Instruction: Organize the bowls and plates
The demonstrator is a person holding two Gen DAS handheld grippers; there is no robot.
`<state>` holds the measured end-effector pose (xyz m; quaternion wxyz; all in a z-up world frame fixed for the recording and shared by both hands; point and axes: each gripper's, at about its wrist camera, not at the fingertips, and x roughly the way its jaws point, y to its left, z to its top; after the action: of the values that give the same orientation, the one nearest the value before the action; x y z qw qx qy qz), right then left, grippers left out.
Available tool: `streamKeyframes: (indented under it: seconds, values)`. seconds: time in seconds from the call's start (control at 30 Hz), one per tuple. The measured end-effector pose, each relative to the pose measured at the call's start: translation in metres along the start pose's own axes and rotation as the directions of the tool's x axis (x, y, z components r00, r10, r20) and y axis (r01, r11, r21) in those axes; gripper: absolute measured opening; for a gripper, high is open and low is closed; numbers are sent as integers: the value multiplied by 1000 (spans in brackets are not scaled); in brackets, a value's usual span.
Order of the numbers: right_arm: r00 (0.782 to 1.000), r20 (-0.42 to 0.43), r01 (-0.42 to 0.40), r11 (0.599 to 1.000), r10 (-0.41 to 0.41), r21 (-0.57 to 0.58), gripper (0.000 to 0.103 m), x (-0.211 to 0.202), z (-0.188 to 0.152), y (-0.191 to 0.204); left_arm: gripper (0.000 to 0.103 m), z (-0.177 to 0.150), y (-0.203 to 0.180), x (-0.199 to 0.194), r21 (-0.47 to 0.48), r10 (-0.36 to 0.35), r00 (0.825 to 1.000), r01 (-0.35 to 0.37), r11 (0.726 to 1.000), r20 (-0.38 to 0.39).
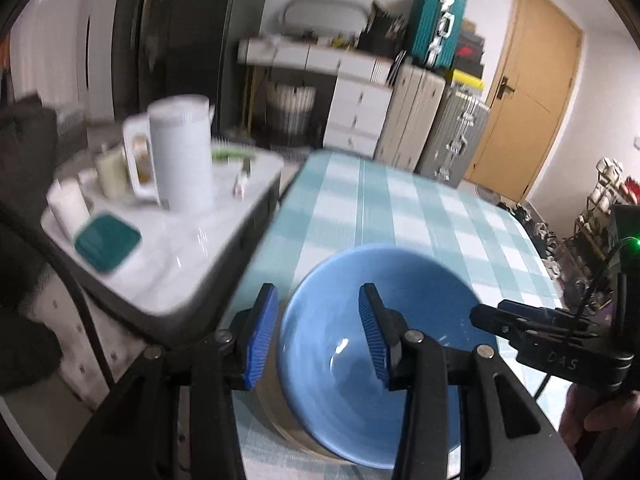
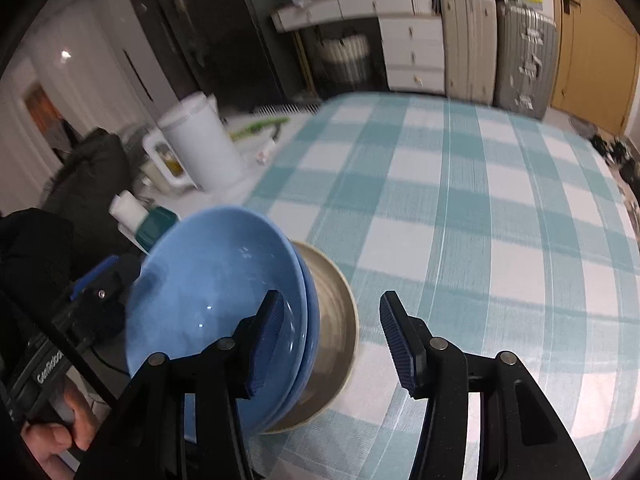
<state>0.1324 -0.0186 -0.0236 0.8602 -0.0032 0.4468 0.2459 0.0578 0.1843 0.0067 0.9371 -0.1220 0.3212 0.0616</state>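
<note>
Looking down my left gripper (image 1: 316,334), I see its blue pads parted, straddling the near rim of the bowls (image 1: 384,320) without pressing on it; nothing is held. My right gripper (image 2: 332,336) is likewise part open and empty, its left pad hanging in front of the bowls' right edge, its right pad over bare cloth (image 2: 480,208). Two blue bowls sit nested on a tan dish (image 2: 336,340), all stacked at the left near edge of the checked cloth. Readable writing is scant: "DAS" is stamped on the right gripper's body in the left view, and "GenRobot" runs along the left gripper's handle in the right view. White letters on the teal case (image 1: 438,24) are too blurred to read. A white jug (image 1: 182,156) stands on the side table (image 1: 176,256).
</note>
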Motion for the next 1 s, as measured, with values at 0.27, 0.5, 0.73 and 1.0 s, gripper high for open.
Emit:
streamKeyframes:
  seconds: [0.27,0.5,0.73,1.0]
  values:
    - [967,244,-49,995,69,-86,76,-62,-33,-15,57,-5,-30,-31,116,71,983,-91,989,168]
    - [915,402,27,991,28,-129,94,-100,-76,-31,85,-15,-77,-45,202,45,972,-92,975,229]
    - [861,509,87,979,19,-183,102,-125,-112,-43,103,-31,-123,-71,309,-20,932,-100,946,363]
    - [801,590,164,985,-98,-59,102,-167,-125,-66,103,-40,-139,-68,291,-71,960,-11,957,269]
